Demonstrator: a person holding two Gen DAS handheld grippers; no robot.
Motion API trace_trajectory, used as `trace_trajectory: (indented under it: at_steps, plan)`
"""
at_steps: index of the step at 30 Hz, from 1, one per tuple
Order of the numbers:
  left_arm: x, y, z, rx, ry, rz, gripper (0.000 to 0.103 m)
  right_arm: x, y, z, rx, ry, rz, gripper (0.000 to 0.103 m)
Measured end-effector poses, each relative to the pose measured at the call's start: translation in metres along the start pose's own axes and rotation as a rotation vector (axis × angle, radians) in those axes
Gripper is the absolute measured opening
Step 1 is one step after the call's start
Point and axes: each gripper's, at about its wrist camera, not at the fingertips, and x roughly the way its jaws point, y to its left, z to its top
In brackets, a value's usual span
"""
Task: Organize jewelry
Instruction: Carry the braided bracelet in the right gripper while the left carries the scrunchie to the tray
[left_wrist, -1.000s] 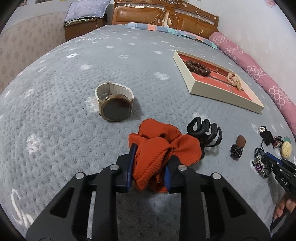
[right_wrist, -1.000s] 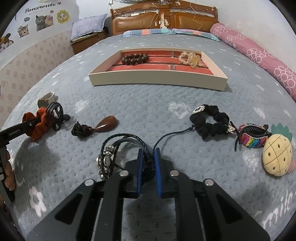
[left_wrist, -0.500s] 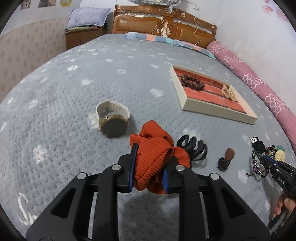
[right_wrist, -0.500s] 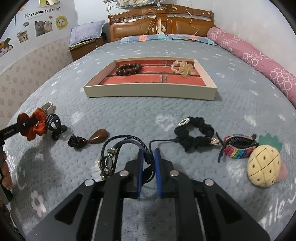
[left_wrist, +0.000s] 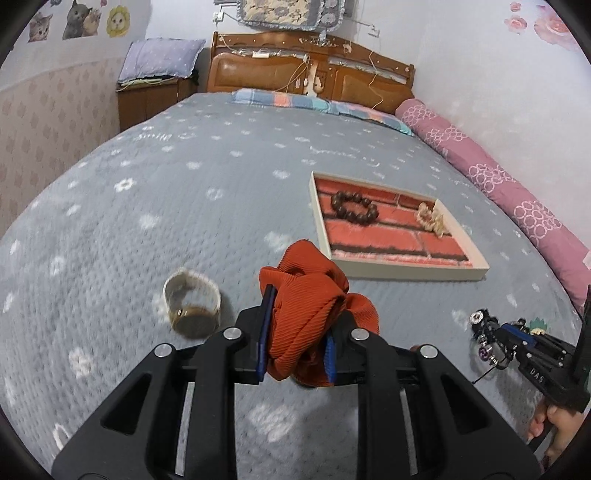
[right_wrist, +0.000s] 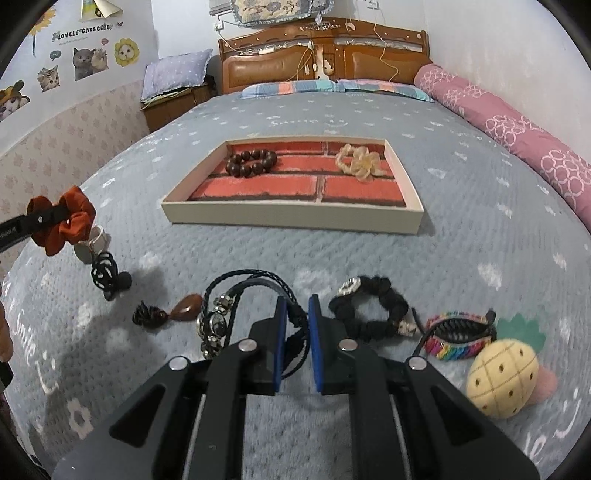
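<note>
The left gripper (left_wrist: 295, 334) has its blue-padded fingers (left_wrist: 266, 328) clamped on the orange scrunchie (left_wrist: 308, 299), bunching the fabric between them; the soft cloth spills up and out at twelve o'clock and two o'clock, likely because only a fold is pinched. In the right wrist view the scrunchie hangs clear of the bed (right_wrist: 258, 251), which suggests it is being carried to the tray (left_wrist: 402, 269), lying at about one o'clock of the left fingers. The right gripper (right_wrist: 296, 336) holds its fingers (right_wrist: 279, 336) closed on the dark braided bracelet (right_wrist: 255, 284), whose loops and metal charms fan out toward ten o'clock; the tray sits at twelve o'clock of it, already holding a brown bead bracelet (right_wrist: 251, 162) and a pale flower scrunchie (right_wrist: 360, 164). A watch (left_wrist: 192, 308), at nine o'clock of the left fingers, waits on the bed. Both grippers tilt downward and forward, and a hand (left_wrist: 557, 430) grips the right tool's handle at the lower right edge.
</note>
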Motion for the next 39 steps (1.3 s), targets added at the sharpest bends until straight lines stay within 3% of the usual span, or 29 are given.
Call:
trace_trajectory:
  at_steps: [6, 13, 24, 30, 39]
  plan:
    - [0.013, -0.017, 0.022, -0.007, 0.003, -0.005, 0.021, 0.000, -0.001, 0.022, -0.005, -0.025, -0.006, 0.012]
    - [0.037, -0.048, 0.049, 0.000, 0.009, -0.007, 0.021, 0.001, -0.011, 0.072, -0.014, -0.081, -0.044, 0.012]
    - [0.115, -0.099, 0.089, 0.041, 0.067, -0.025, 0.021, 0.046, -0.042, 0.153, -0.026, -0.109, -0.131, 0.012]
    - [0.178, -0.112, 0.092, 0.046, 0.119, -0.007, 0.021, 0.096, -0.062, 0.170, -0.030, -0.062, -0.170, 0.012]
    - [0.250, -0.123, 0.092, 0.086, 0.204, 0.038, 0.022, 0.174, -0.082, 0.169, -0.020, 0.063, -0.199, 0.012]
